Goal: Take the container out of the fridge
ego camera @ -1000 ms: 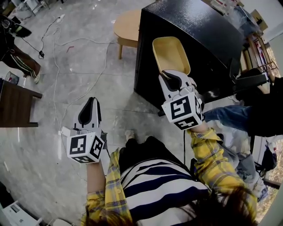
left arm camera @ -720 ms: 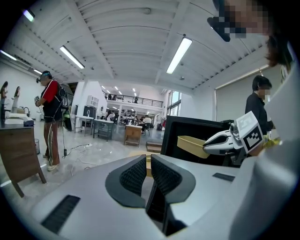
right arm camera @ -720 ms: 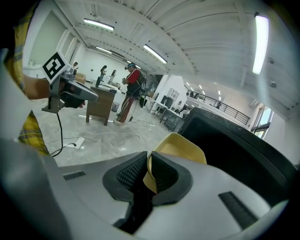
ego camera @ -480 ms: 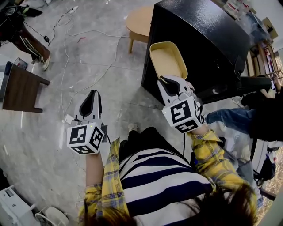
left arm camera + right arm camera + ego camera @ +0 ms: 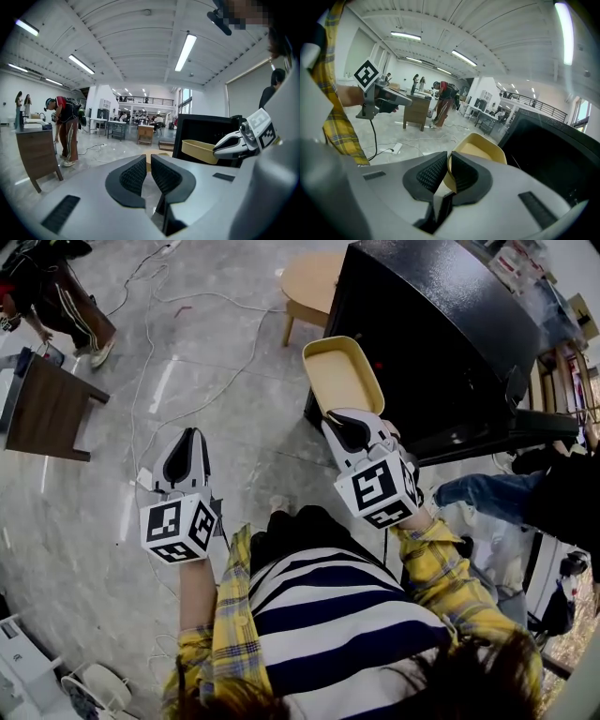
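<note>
The container (image 5: 341,373) is a shallow yellow tray, held out in the air in front of the black fridge (image 5: 441,329). My right gripper (image 5: 339,416) is shut on its near rim. In the right gripper view the rim (image 5: 450,172) sits pinched between the pads and the container (image 5: 480,146) stretches ahead, with the fridge (image 5: 553,154) to its right. My left gripper (image 5: 186,439) hangs over the floor to the left, shut with nothing between its jaws. From the left gripper view, my left gripper (image 5: 147,163) points level, with the container (image 5: 199,151) and right gripper (image 5: 236,143) off to the right.
A round wooden stool (image 5: 314,282) stands by the fridge's far corner. A dark wooden table (image 5: 47,409) and a standing person (image 5: 56,287) are at the far left. Cables (image 5: 159,362) trail over the marble floor. A seated person's legs (image 5: 478,488) are at the right.
My right gripper has carried the container leftward, off the fridge's front and out over the floor. The left gripper has drifted a little; its jaws stay shut.
</note>
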A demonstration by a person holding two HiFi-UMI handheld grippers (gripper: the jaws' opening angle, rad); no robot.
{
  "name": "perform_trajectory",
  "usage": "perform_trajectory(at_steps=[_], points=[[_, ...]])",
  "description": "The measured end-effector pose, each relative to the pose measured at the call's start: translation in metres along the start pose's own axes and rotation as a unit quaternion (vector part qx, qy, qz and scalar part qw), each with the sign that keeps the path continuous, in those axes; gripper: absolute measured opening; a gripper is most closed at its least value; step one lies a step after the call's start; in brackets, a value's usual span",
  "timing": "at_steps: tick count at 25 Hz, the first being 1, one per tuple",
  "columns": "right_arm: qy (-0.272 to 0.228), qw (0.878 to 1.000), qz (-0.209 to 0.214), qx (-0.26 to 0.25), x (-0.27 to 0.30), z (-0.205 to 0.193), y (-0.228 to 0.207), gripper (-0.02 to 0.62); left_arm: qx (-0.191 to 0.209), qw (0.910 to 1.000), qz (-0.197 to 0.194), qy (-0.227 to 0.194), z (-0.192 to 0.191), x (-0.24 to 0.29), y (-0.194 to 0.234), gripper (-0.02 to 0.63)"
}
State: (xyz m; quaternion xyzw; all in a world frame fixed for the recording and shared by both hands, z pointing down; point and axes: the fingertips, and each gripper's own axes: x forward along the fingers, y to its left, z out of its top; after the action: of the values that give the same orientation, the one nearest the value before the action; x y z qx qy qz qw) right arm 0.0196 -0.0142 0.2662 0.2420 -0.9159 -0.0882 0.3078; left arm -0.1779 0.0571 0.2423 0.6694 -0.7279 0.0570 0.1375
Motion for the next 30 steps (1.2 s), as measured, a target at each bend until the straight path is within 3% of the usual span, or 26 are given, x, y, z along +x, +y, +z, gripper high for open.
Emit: perform_trajectory(at_steps=[13, 30], points=[[0.003, 1.000, 0.024, 0.004, 0.000, -0.001, 0.013, 0.048, -0.009, 0.9993, 0.035, -0.008, -0.002, -0.004, 0.017, 0.041], [0.000, 1.000, 0.027, 0.016, 0.001, -0.004, 0.010, 0.048, -0.005, 0.9993, 0.038, -0.001, -0.003, -0.002, 0.013, 0.042]])
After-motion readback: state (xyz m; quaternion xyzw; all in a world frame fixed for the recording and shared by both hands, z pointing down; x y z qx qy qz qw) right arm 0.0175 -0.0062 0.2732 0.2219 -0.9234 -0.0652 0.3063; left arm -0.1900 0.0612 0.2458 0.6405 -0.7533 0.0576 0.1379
